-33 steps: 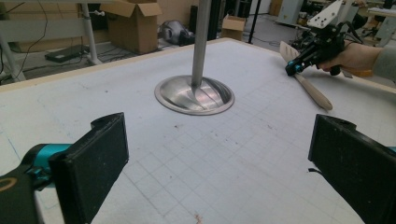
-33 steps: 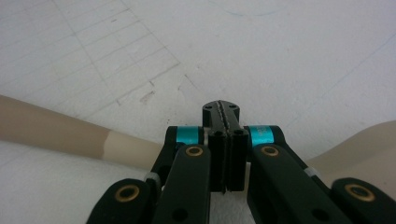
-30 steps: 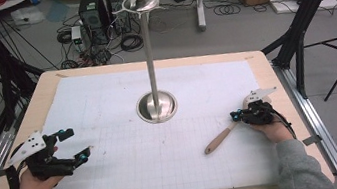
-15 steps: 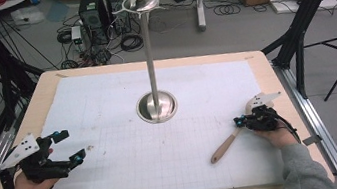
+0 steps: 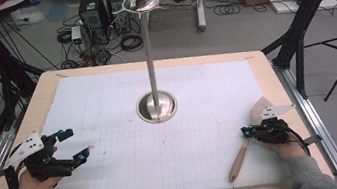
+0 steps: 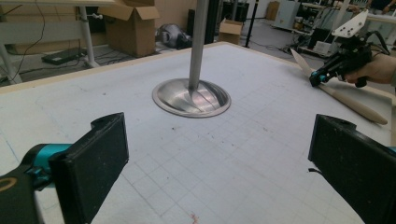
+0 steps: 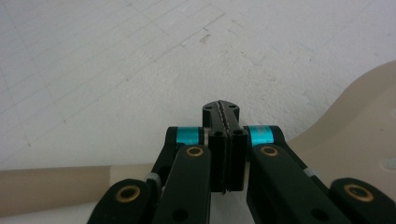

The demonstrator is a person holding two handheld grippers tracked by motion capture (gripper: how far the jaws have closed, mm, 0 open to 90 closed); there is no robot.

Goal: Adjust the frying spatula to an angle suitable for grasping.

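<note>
Counts: two grippers, one wooden spatula, one metal stand, one table with one white grid sheet. Right gripper (image 5: 247, 133) sits at the table's right side with its jaws clenched flat together; in the right gripper view (image 7: 223, 116) the pads meet face to face with nothing visible between them. The wooden spatula (image 5: 245, 149) runs under that gripper: blade toward the far right edge, handle pointing back toward the person's side of the table, lying on the white grid sheet (image 5: 174, 144). Can't tell from the frames whether the jaws pinch the spatula or just sit over it. Left gripper (image 5: 77, 146) is on the left side, jaws spread wide, nothing between them, aimed at the metal stand (image 5: 157, 107), whose round base sits mid-table (image 5: 49, 84).
</note>
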